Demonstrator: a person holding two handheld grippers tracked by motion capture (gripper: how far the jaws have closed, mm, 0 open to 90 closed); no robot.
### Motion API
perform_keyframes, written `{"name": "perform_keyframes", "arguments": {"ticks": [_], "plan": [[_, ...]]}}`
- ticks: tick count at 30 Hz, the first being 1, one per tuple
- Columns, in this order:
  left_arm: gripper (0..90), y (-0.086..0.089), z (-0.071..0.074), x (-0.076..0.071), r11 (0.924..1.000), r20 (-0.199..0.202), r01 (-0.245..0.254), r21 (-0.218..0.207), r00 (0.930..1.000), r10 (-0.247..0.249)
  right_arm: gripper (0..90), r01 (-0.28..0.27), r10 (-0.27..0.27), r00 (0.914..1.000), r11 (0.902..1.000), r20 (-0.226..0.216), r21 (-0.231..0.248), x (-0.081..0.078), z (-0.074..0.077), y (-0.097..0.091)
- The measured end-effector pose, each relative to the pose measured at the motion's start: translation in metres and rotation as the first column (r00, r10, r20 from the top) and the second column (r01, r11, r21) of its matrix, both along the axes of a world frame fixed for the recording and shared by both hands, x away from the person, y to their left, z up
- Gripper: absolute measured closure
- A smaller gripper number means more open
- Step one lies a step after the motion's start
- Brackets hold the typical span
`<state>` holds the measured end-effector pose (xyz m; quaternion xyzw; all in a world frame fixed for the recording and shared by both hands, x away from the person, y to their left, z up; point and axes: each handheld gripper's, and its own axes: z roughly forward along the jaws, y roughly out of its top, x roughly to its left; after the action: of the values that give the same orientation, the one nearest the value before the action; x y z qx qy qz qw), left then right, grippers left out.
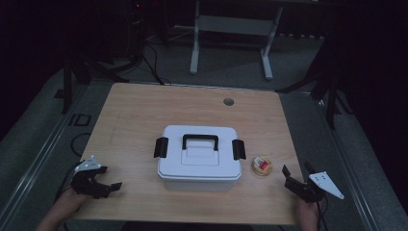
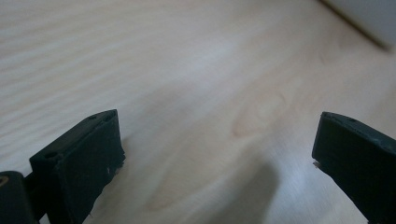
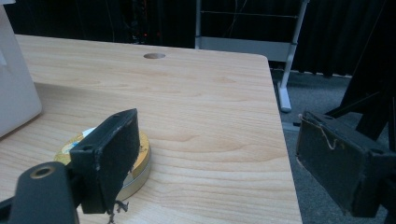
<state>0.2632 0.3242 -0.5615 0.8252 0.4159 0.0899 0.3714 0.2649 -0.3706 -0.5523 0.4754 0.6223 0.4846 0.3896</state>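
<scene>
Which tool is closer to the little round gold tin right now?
Right. The right tool sits just beside the gold tin, on its right, jaws open. The left tool is far off, across the white box.

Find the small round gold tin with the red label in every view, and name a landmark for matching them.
High view: small round gold tin right of the white plastic box.
Left gripper view: not in it.
Right gripper view: lower left, partly behind the near jaw.
Shared landmark: the white box, its corner at upper right and at left edge.
</scene>
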Motion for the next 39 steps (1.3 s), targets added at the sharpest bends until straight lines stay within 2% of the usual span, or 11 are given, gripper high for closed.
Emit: {"name": "perform_keyframes", "arguments": {"ticks": [6, 15, 18, 22, 25, 28, 32, 34, 35, 37, 39], "plan": [[1.1, -0.010, 0.005, -0.001, 0.9842, -0.028, 0.146, 0.100, 0.9892, -0.144, 13.4, -0.001, 0.001, 1.0000, 1.0000, -0.001, 0.001, 0.000, 0.000, 0.000], [1.1, -0.014, 0.016, -0.004, 0.9008, -0.126, 0.303, 0.311, 0.9525, -0.277, 13.4, -0.002, 0.002, 1.0000, 1.0000, -0.003, 0.008, 0.000, 0.000, -0.001], [1.1, -0.013, 0.024, -0.004, 0.8868, -0.144, 0.317, 0.336, 0.9478, -0.285, 13.4, -0.003, 0.003, 1.0000, 1.0000, -0.003, 0.007, 0.000, 0.000, -0.001], [1.1, -0.014, 0.035, -0.004, 0.8297, -0.199, 0.362, 0.425, 0.9316, -0.304, 13.4, -0.002, 0.002, 1.0000, 1.0000, -0.004, 0.007, 0.000, 0.000, -0.001], [1.1, -0.016, 0.043, -0.005, 0.7701, -0.267, 0.421, 0.479, 0.9056, -0.330, 13.4, -0.002, 0.002, 1.0000, 1.0000, -0.005, 0.006, 0.000, 0.000, -0.001], [1.1, -0.018, 0.048, -0.005, 0.7476, -0.326, 0.449, 0.489, 0.8892, -0.321, 13.4, -0.002, 0.002, 1.0000, 1.0000, -0.005, 0.007, 0.000, 0.000, -0.001], [1.2, -0.021, 0.052, -0.005, 0.6893, -0.365, 0.462, 0.558, 0.8827, -0.296, 13.4, -0.001, 0.001, 1.0000, 1.0000, -0.005, 0.008, 0.000, 0.000, -0.001], [1.1, -0.022, 0.053, -0.004, 0.6692, -0.372, 0.447, 0.593, 0.8897, -0.265, 13.4, -0.001, 0.001, 1.0000, 1.0000, -0.005, 0.008, 0.000, 0.000, -0.001], [1.1, -0.022, 0.053, -0.003, 0.6648, -0.370, 0.428, 0.612, 0.8981, -0.238, 13.4, -0.001, 0.001, 1.0000, 1.0000, -0.005, 0.009, 0.000, 0.000, -0.001], [1.1, -0.021, 0.055, 0.000, 0.6745, -0.392, 0.403, 0.618, 0.9021, -0.179, 13.3, -0.002, 0.002, 1.0000, 1.0000, -0.005, 0.009, 0.000, 0.000, -0.001], [1.1, -0.022, 0.057, 0.004, 0.6601, -0.415, 0.373, 0.652, 0.9041, -0.100, 13.4, -0.003, 0.004, 1.0000, 1.0000, -0.007, 0.008, 0.000, 0.000, -0.001]]}}
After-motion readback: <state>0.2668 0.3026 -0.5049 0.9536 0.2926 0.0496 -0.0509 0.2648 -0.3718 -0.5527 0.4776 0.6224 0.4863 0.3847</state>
